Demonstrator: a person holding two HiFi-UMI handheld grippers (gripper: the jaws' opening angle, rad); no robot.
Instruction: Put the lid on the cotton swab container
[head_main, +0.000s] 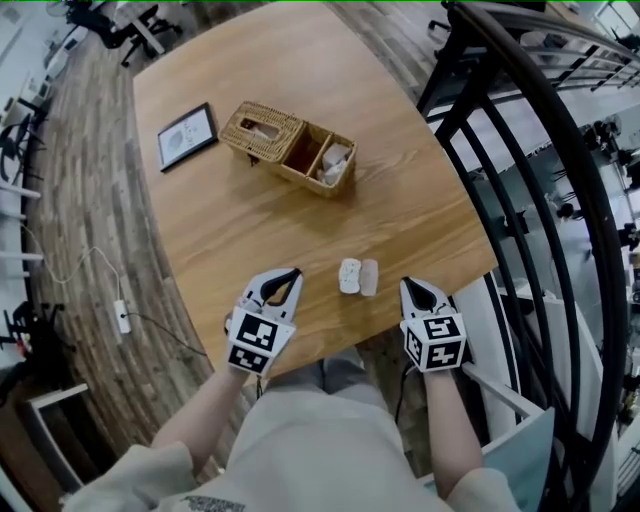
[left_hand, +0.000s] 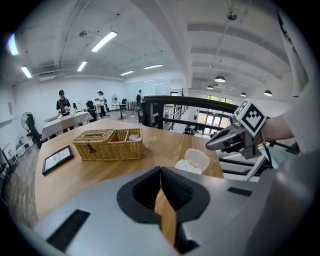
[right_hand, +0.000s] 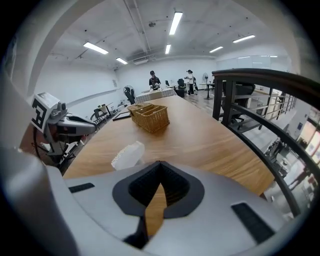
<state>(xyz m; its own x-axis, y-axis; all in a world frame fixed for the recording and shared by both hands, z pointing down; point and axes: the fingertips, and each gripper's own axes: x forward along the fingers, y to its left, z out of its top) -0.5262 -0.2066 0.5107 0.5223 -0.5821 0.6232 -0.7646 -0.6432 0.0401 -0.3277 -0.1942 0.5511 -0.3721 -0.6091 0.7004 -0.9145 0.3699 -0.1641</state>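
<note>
The small white cotton swab container (head_main: 349, 276) sits open near the front edge of the wooden table (head_main: 230, 230), its swabs showing. Its translucent lid (head_main: 369, 278) lies right beside it, on its right. In the left gripper view the container (left_hand: 186, 167) has the lid (left_hand: 198, 159) tilted up behind it. The right gripper view shows the container (right_hand: 127, 155) to the left. My left gripper (head_main: 296, 272) is shut and empty, just left of the container. Right of the lid, my right gripper (head_main: 405, 283) is shut on nothing.
A wicker basket (head_main: 289, 147) with compartments stands mid-table, with a black picture frame (head_main: 187, 136) to its left. A black metal railing (head_main: 520, 150) runs along the table's right side. A power strip and cable (head_main: 121, 316) lie on the floor at left. People stand far across the room (left_hand: 63, 105).
</note>
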